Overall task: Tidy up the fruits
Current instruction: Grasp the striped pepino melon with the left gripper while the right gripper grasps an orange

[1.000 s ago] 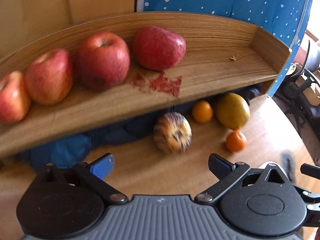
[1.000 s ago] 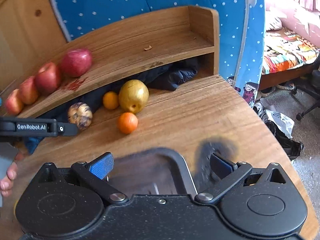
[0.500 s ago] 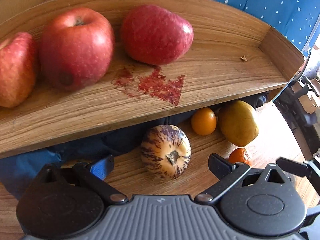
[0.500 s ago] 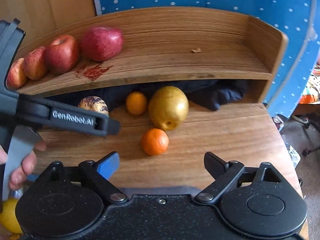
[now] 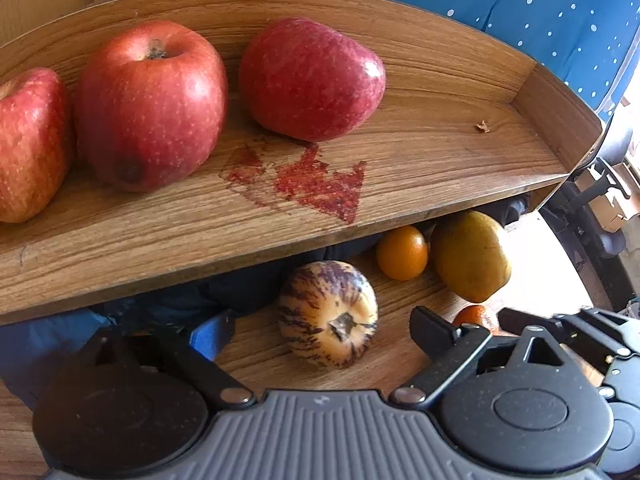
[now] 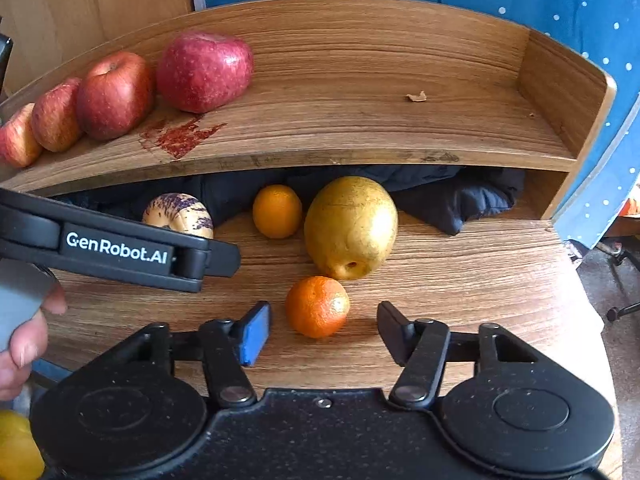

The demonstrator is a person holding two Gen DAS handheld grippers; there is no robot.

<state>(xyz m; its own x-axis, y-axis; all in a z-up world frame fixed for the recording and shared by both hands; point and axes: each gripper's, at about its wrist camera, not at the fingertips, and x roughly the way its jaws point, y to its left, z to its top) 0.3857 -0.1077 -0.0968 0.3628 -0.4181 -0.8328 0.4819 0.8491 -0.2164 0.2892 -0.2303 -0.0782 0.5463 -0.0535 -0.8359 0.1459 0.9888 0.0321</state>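
Purple-streaked cream skin marks the striped melon (image 5: 328, 314) in the left wrist view: a rounded fruit with a dry brown stem scar facing the camera, resting on the wooden table (image 5: 264, 354) just under the front edge of the curved wooden shelf (image 5: 420, 160). It lies between the spread fingers of the left gripper (image 5: 320, 330), nearer the right one, and neither finger touches it. Beyond it, to the right, sit a small orange (image 5: 401, 253) and a large yellow-green fruit (image 5: 470, 256), close together; a mandarin (image 5: 474, 316) peeks out behind the right finger. On the shelf three red apples (image 5: 150, 104) stand in a row beside a red stain (image 5: 320, 184).

From the right wrist view, the mandarin (image 6: 317, 306) is bright orange with dimpled skin and sits on the table (image 6: 460, 272) between the wide-open fingers of the right gripper (image 6: 324, 332), slightly towards the blue-padded left finger, with clear gaps on both sides. Just behind it stands the yellow-green fruit (image 6: 351, 226), dull gold with its blossom end low and forward, almost touching the mandarin. The small orange (image 6: 277, 211) is to its left, and the striped melon (image 6: 178, 214) is farther left, half hidden by the left gripper's black arm (image 6: 120, 248), held by a hand (image 6: 24, 344). Four apples (image 6: 114, 94) line the shelf (image 6: 380, 128), and dark cloth (image 6: 460, 196) is bunched beneath it.
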